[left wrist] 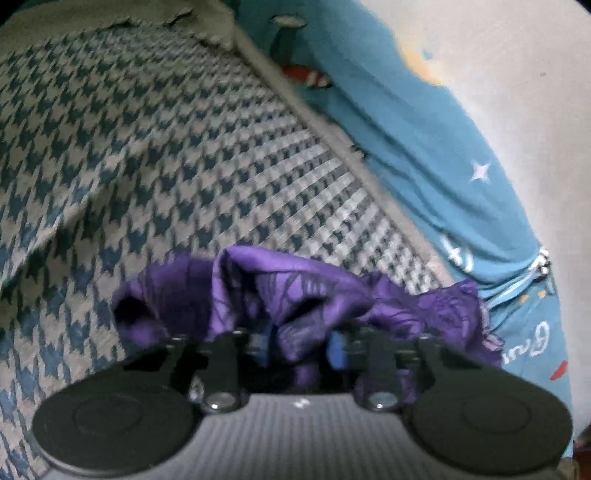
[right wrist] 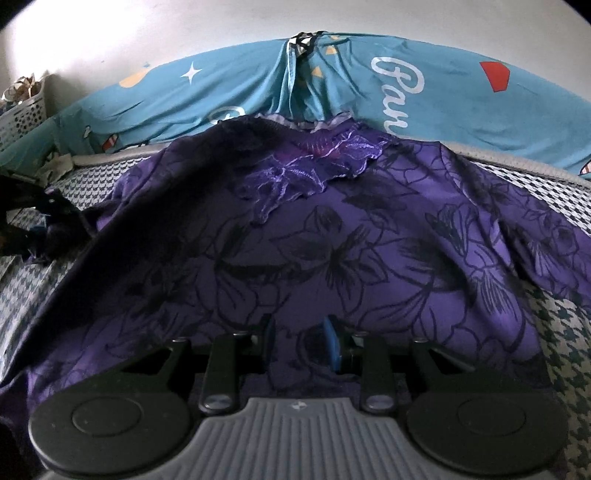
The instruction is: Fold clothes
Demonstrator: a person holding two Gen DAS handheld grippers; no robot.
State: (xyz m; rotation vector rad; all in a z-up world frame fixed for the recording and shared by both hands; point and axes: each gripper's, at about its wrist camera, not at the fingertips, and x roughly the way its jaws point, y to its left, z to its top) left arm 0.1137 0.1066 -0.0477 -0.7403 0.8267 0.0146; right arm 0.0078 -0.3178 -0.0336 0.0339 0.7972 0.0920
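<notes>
At the far left of the right wrist view we see a white perforated basket (right wrist: 22, 114) with crumpled pale scraps poking above its rim. The purple floral garment (right wrist: 332, 236) lies spread across the houndstooth bed cover (left wrist: 147, 147), its lace collar toward the blue printed sheet (right wrist: 443, 99) and white wall (right wrist: 184, 29) at the top. Our left gripper (left wrist: 301, 347) has its jaws pinching a bunched purple fold; our right gripper (right wrist: 301, 343) pinches the hem.
</notes>
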